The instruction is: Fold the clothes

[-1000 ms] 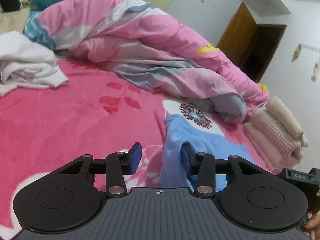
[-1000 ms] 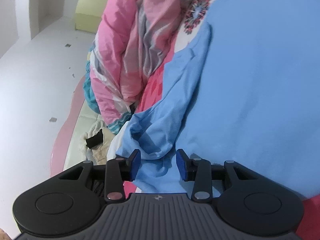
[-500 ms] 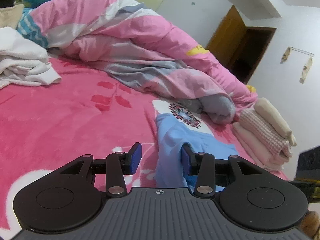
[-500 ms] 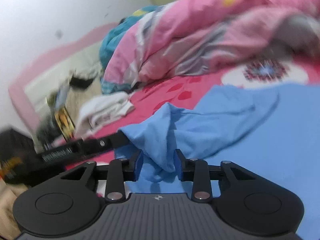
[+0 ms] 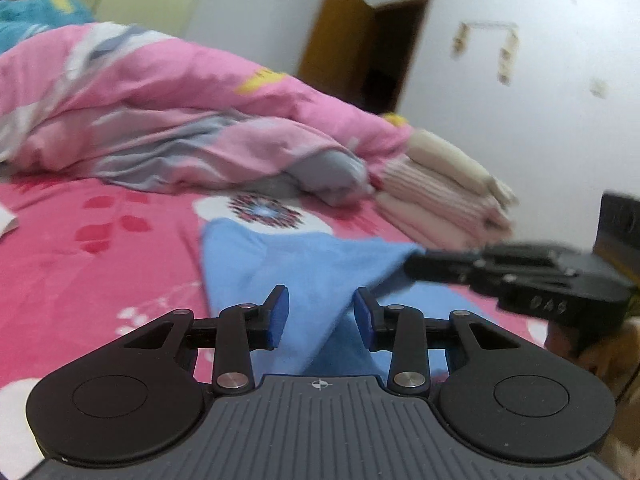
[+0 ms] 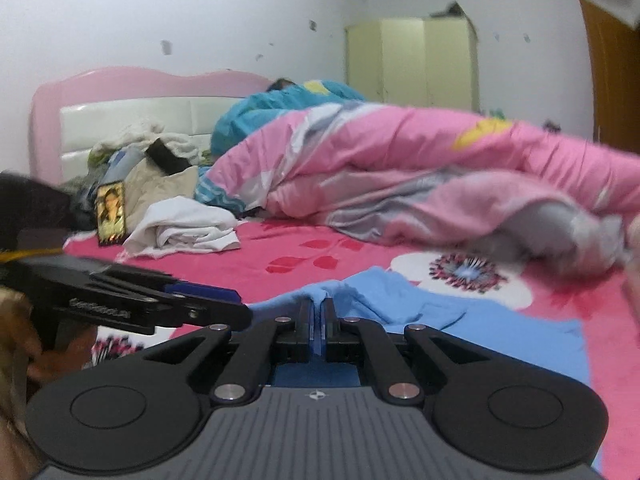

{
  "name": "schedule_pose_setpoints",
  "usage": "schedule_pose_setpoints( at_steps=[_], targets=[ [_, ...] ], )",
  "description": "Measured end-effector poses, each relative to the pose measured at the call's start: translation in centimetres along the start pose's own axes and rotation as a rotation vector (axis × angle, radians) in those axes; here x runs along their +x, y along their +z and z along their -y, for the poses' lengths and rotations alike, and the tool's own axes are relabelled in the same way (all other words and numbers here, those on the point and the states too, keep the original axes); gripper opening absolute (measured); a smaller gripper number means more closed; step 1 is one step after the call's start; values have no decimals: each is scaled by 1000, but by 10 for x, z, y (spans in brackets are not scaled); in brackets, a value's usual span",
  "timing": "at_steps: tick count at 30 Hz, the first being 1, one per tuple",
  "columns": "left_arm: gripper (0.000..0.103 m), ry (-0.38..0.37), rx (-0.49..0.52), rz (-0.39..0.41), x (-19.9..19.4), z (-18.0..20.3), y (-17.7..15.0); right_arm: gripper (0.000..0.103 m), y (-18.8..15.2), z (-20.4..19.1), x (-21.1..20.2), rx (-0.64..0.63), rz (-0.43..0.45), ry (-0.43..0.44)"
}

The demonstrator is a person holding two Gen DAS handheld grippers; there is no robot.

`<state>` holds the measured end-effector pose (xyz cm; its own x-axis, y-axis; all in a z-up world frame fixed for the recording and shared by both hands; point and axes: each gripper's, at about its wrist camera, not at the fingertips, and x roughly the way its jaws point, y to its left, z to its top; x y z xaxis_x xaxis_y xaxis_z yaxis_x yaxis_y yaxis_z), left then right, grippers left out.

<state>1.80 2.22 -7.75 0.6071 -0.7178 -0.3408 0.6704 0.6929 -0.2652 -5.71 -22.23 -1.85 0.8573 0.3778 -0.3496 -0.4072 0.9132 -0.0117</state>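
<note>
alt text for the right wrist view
The right gripper is shut on a fold of the light blue garment, which lies on a pink floral bed sheet. Behind are a rumpled pink duvet and white clothes; the left gripper shows at left.

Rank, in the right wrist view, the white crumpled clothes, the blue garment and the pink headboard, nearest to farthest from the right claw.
1. Blue garment: pinched in the right claw, straight ahead.
2. White crumpled clothes: left of centre, midway up the bed.
3. Pink headboard: far left, against the wall.
</note>
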Motion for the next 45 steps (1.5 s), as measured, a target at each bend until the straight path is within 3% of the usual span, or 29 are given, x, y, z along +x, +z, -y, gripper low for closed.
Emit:
schedule_pose_setpoints(
  at_steps=[9, 15, 20, 24, 27, 29, 30, 39, 45],
  targets=[
    [36, -31, 113, -159, 0, 16, -24, 3, -52, -18, -19, -65, -141, -12],
    [37, -28, 81, -142, -20, 12, -21, 4, -52, 4, -37, 113, -109, 16],
    [39, 39, 73, -123, -31, 7, -21, 5, -44, 37, -37, 362, -66, 34],
    [40, 96, 66, -125, -26, 1, -24, 6, -39, 58, -18, 573, -47, 99],
    [40, 114, 66, -116, -24, -2, -27, 10, -36, 67, 5, 659, -64, 122],
    [40, 124, 70, -111, -22, -4, -29, 24, -34, 70, 23, 681, -98, 118],
    [40, 127, 76, -112, -22, -4, -31, 27, -34, 70, 32, 687, -119, 113],
    [40, 133, 97, -124, -12, -10, -43, 27, -31, 79, 91, 730, -220, 81],
    [40, 126, 94, -113, -7, -15, -49, 27, -21, 113, 115, 856, -215, 58]
  ],
)
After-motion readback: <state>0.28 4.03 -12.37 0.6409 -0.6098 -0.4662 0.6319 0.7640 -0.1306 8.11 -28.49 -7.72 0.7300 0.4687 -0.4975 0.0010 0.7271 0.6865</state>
